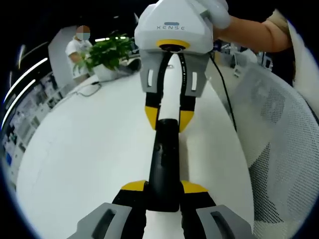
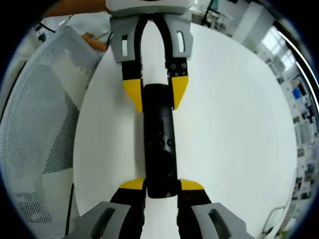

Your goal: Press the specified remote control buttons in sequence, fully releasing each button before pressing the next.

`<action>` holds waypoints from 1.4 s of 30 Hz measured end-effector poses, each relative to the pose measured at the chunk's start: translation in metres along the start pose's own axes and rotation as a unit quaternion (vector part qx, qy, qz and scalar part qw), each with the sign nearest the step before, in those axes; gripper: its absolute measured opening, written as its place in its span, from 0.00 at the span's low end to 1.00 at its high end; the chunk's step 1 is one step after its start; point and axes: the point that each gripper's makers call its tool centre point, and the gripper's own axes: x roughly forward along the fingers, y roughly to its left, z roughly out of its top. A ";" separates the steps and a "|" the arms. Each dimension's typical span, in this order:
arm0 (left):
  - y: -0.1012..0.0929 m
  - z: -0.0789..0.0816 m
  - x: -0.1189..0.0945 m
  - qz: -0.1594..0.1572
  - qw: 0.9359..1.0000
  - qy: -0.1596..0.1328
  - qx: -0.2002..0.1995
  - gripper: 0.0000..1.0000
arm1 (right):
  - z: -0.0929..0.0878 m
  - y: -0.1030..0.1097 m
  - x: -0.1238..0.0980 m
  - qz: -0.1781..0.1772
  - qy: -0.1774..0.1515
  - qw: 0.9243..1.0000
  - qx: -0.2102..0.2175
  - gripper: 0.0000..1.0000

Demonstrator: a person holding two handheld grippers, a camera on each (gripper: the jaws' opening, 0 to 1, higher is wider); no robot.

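Left gripper (image 1: 163, 191) clamped on the near end of the black remote control (image 1: 164, 159), yellow tips pressed to both sides; right gripper (image 2: 160, 188) likewise closed around the opposite end of that remote (image 2: 159, 149). Held lengthwise between both, above the round white table (image 1: 89, 164). At 11 o'clock in the left gripper view, a potted plant (image 1: 107, 55); at 3 o'clock, a white mesh chair (image 1: 279, 149).
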 end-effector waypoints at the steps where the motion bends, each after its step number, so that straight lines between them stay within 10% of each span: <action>1: 0.003 0.000 0.001 0.000 1.000 0.001 0.000 0.24 | -0.001 -0.004 0.000 -0.001 -0.002 1.000 0.002 0.21; 42: 0.074 -0.007 0.032 0.000 0.999 0.042 0.006 0.24 | -0.012 -0.074 0.024 -0.012 0.002 1.000 0.012 0.21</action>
